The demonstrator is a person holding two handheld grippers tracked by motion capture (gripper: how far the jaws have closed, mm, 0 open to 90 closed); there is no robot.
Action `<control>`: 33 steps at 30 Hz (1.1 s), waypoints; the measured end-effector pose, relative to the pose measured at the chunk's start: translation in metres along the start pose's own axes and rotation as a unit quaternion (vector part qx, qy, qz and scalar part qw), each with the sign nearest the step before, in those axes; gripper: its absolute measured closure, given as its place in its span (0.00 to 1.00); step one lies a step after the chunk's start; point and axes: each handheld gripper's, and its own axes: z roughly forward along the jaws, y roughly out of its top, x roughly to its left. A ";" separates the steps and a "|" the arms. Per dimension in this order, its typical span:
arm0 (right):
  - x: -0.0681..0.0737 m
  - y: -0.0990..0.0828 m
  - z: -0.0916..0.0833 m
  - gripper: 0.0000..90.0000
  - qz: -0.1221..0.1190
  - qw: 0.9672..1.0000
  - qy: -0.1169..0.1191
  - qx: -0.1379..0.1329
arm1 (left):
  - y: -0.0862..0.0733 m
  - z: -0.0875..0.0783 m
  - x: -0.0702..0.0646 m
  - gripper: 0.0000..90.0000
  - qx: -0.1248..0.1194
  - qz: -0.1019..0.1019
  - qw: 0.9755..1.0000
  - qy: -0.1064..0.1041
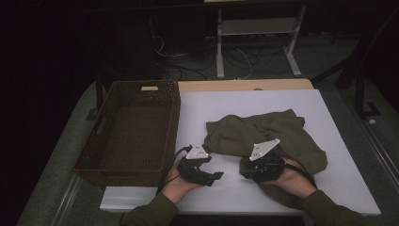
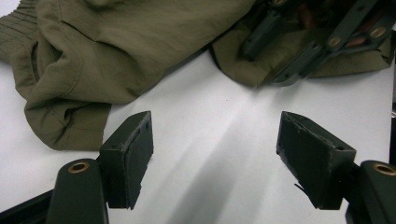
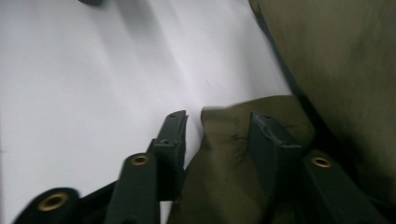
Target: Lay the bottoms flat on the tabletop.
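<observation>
Olive garment [image 1: 268, 134] lay crumpled right of basket [image 1: 133, 130]. My right gripper [image 3: 217, 133] stood part open, cloth fold loose between jaws, ready to regrip. My left gripper [image 2: 219, 154] waited wide, empty — beside garment's hem.

Dim lab, floor cables [image 1: 207, 59], bench legs [image 1: 219, 44]

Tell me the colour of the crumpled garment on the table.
Olive green, plain with no pattern. The garment shows best in the left gripper view.

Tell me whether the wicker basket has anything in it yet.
Empty. The high view shows the brown basket with a bare woven floor, while the olive garment lies crumpled on the white table beside it.
</observation>
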 end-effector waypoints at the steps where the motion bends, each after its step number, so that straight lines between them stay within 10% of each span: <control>1: 0.000 -0.001 0.002 0.62 0.002 1.000 -0.005 0.003 | 0.000 0.000 0.000 0.30 0.000 0.000 1.000 0.000; 12: -0.008 -0.003 0.004 0.95 0.012 1.000 -0.013 -0.005 | 0.000 0.000 0.001 0.30 0.000 0.000 1.000 0.001; 33: 0.051 -0.017 -0.018 0.96 -0.061 0.988 0.142 -0.001 | 0.000 -0.001 0.002 0.30 -0.002 -0.002 1.000 0.002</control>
